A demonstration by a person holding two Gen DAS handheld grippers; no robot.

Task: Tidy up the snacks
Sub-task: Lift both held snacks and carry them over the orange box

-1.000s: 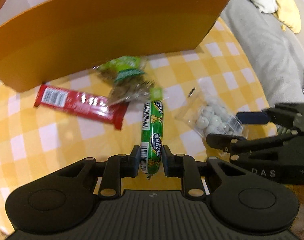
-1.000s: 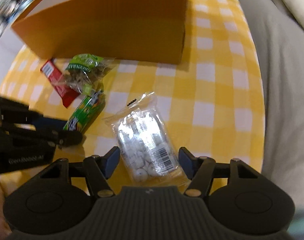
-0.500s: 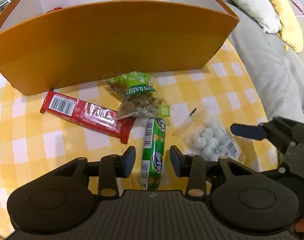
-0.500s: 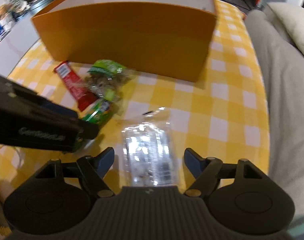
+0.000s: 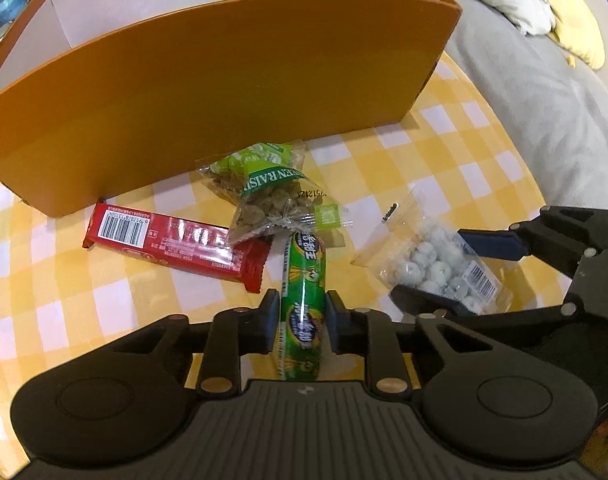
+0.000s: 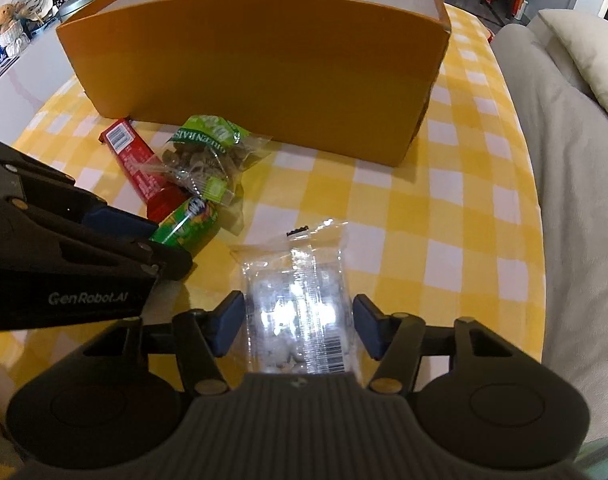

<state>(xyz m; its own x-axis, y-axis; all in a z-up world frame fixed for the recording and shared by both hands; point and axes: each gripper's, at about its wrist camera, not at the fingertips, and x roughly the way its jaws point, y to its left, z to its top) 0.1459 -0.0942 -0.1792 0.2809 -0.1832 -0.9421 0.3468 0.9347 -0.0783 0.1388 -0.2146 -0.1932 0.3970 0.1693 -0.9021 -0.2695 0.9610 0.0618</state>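
On the yellow checked tablecloth, my left gripper (image 5: 300,304) is shut on a green sausage stick (image 5: 304,272) that lies lengthwise between its pads. My right gripper (image 6: 298,312) straddles a clear bag of white candy balls (image 6: 300,280). Its jaws are closing, and the pads stand just off the bag's sides. In the left wrist view the same bag (image 5: 432,268) sits between the right gripper's fingers (image 5: 492,244). A pack of green raisins (image 5: 264,196) overlaps a red snack bar (image 5: 164,240) just beyond the sausage. The open orange box (image 5: 224,92) stands behind them.
A grey sofa (image 6: 576,160) with pale cushions (image 6: 584,52) borders the table's right edge. Yellow and cream cushions (image 5: 560,4) lie further back. The left gripper's body (image 6: 64,264) sits close to the left of the candy bag. Bare cloth (image 6: 444,220) lies right of the bag.
The left jaws opened off the sausage stick half a second ago and have closed on it again. The right jaws widened, then narrowed around the candy bag. Both views tilted up slightly.
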